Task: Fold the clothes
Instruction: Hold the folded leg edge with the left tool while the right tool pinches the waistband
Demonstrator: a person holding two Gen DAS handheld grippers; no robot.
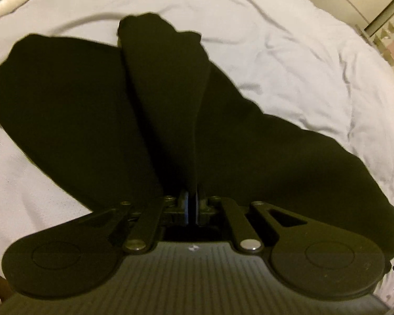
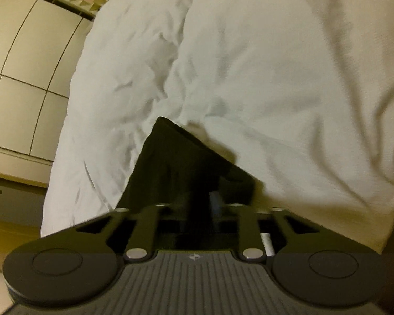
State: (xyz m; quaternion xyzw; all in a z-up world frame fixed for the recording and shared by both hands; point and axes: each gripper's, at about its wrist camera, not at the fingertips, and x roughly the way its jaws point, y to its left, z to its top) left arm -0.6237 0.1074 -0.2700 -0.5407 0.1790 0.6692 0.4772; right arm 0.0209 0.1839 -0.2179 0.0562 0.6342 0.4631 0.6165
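Left gripper (image 1: 192,204) clamped tight on a raised fold of the black garment (image 1: 92,99), right gripper (image 2: 201,204) with jaws partly apart around a corner of it, pad contact impossible to tell in the blur, garment spread dark across the white bedsheet (image 1: 289,60).

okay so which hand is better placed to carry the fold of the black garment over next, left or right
Left, probably. The left tongs look pinched shut on a raised fold of the black garment on the white bedding. In the right view, the right tongs stand apart beside a garment corner, their grip unclear.
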